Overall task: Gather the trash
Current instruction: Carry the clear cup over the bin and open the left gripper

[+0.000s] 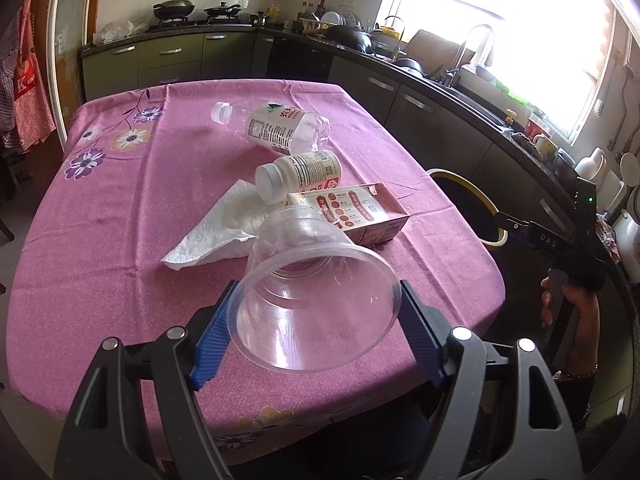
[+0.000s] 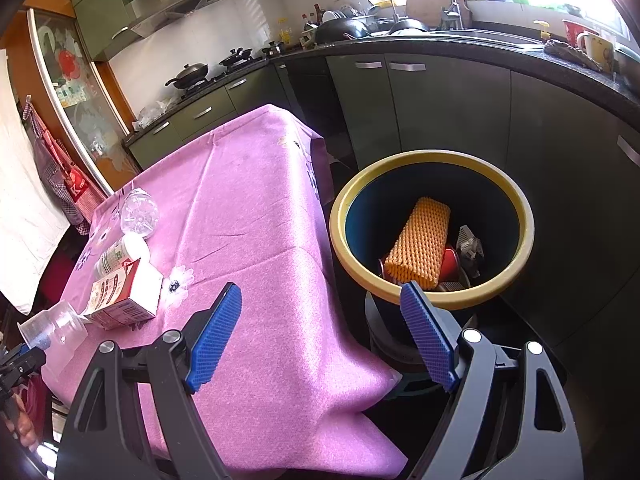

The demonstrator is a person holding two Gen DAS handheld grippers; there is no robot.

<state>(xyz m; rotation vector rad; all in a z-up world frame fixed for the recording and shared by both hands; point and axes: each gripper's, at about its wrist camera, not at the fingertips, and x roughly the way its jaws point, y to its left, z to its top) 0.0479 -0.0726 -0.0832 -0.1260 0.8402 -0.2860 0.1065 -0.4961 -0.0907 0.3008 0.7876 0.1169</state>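
My left gripper (image 1: 318,300) is shut on a clear plastic cup (image 1: 316,292), held by its rim above the near part of the pink table (image 1: 100,240); the cup also shows in the right wrist view (image 2: 52,328). On the table lie a white paper napkin (image 1: 224,224), a red and white carton (image 1: 360,210), a small white bottle (image 1: 298,174) and a clear water bottle (image 1: 276,126). My right gripper (image 2: 320,294) is open and empty over the table's right edge, next to a yellow-rimmed trash bin (image 2: 432,302) holding an orange foam net (image 2: 420,242).
Dark green kitchen cabinets (image 2: 440,112) and a counter with a sink stand right behind the bin. A stove with pans (image 1: 176,10) is at the back wall. The right gripper and the hand holding it show at the right of the left wrist view (image 1: 560,248).
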